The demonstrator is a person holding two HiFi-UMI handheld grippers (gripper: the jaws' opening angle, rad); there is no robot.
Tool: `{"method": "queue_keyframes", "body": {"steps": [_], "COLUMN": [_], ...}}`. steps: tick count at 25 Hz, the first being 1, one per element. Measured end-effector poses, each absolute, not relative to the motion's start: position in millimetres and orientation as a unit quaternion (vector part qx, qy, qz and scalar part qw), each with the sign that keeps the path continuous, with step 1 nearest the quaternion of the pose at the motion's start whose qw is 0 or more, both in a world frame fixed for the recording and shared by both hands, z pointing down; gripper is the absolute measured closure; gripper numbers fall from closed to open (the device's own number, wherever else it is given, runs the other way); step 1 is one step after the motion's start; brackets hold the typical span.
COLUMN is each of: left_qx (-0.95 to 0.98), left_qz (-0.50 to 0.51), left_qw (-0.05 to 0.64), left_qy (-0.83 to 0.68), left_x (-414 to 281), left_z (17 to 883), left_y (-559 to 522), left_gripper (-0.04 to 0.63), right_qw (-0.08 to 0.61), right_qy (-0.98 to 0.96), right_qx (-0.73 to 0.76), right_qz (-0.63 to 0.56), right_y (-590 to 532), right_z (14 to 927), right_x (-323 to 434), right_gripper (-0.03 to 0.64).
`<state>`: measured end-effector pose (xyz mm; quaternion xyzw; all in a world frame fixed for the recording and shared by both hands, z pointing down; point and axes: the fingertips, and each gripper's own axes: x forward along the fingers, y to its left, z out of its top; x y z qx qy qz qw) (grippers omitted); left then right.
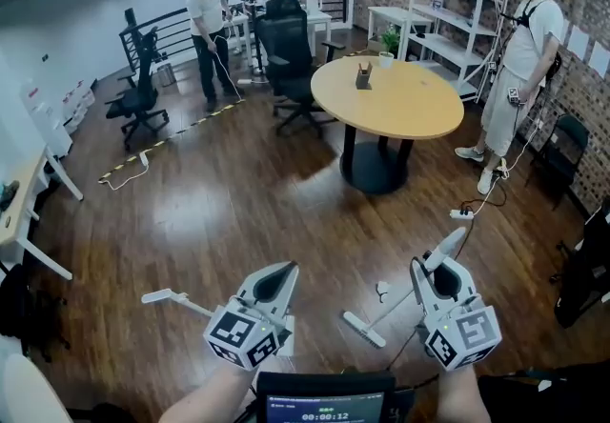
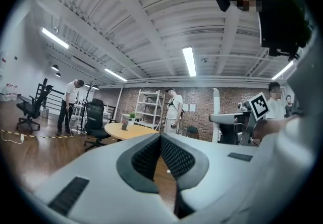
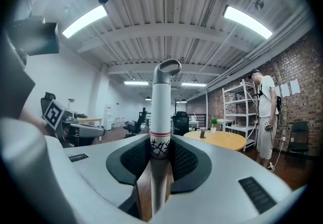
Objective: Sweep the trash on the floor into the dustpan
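My right gripper [image 1: 431, 266] is shut on the white broom handle [image 3: 160, 117], which stands up between its jaws and ends in a grey loop. The handle slants down to the broom head [image 1: 365, 329] on the wooden floor. A small white scrap of trash [image 1: 381, 290] lies just beyond the head and shows as a white speck [image 2: 168, 171] in the left gripper view. My left gripper [image 1: 274, 280] hangs above the floor, shut, with nothing between its pads. The white dustpan's long handle [image 1: 168, 297] lies on the floor to its left; the pan is mostly hidden behind the gripper.
A round wooden table [image 1: 391, 97] stands ahead, with black office chairs [image 1: 291, 59] behind it. One person [image 1: 519, 59] stands at the right with a cable running to a power strip [image 1: 461, 214]. Another person [image 1: 208, 30] is at the back. A yellow-black strip [image 1: 172, 135] crosses the floor.
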<state>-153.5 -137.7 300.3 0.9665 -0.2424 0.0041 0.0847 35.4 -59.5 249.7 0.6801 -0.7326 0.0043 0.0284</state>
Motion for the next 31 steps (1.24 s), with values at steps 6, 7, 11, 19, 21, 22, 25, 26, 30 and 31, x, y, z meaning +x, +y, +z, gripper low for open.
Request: {"method": "queue_keyframes", "body": {"steps": [6,7,11,19,21,22,25,26,30,31], "left_qx": [0.968,0.968,0.969,0.97,0.969,0.969,0.969,0.968,0.967,0.967], "left_qz": [0.001,0.0,0.002,0.007,0.009,0.009,0.011,0.011,0.012,0.013], "left_qw": [0.082,0.082,0.073,0.059,0.058,0.058,0.058,0.059,0.058,0.058], "left_qy": [-0.236,-0.237,-0.237,-0.237,-0.24,-0.24,-0.242,-0.243,-0.247,-0.249], "left_x": [-153.2,-154.8,-158.3,-173.4,-177.6,-179.1,-179.7,-179.3,-183.1,-185.0], "left_z": [282.8,281.2,278.6,274.6,275.7,276.9,276.2,273.9,267.0,265.9], "left_y": [-134.6,-135.6,-139.0,-140.8,-145.3,-147.8,-150.7,-149.9,-145.3,-144.6], "left_gripper": [0.594,0.594,0.594,0.594,0.594,0.594,0.594,0.594,0.594,0.594], "right_qw": [0.028,0.028,0.026,0.015,0.012,0.011,0.01,0.01,0.007,0.006], "right_qy": [-0.739,-0.738,-0.733,-0.728,-0.73,-0.731,-0.734,-0.736,-0.741,-0.742], "right_qx": [0.673,0.674,0.68,0.685,0.683,0.682,0.679,0.677,0.672,0.67], "right_qz": [-0.004,-0.005,-0.01,-0.01,-0.008,-0.007,-0.003,-0.002,-0.003,-0.004], "right_y": [-51.5,-51.3,-52.5,-59.5,-64.8,-67.5,-70.9,-69.9,-65.2,-64.7], "right_z": [232.6,231.7,227.0,222.1,224.7,225.9,225.1,222.9,215.0,214.0], "right_x": [35.0,35.1,37.8,28.4,24.1,22.0,19.3,18.9,11.6,8.9], "right_gripper": [0.499,0.499,0.499,0.499,0.499,0.499,0.499,0.499,0.499,0.499]}}
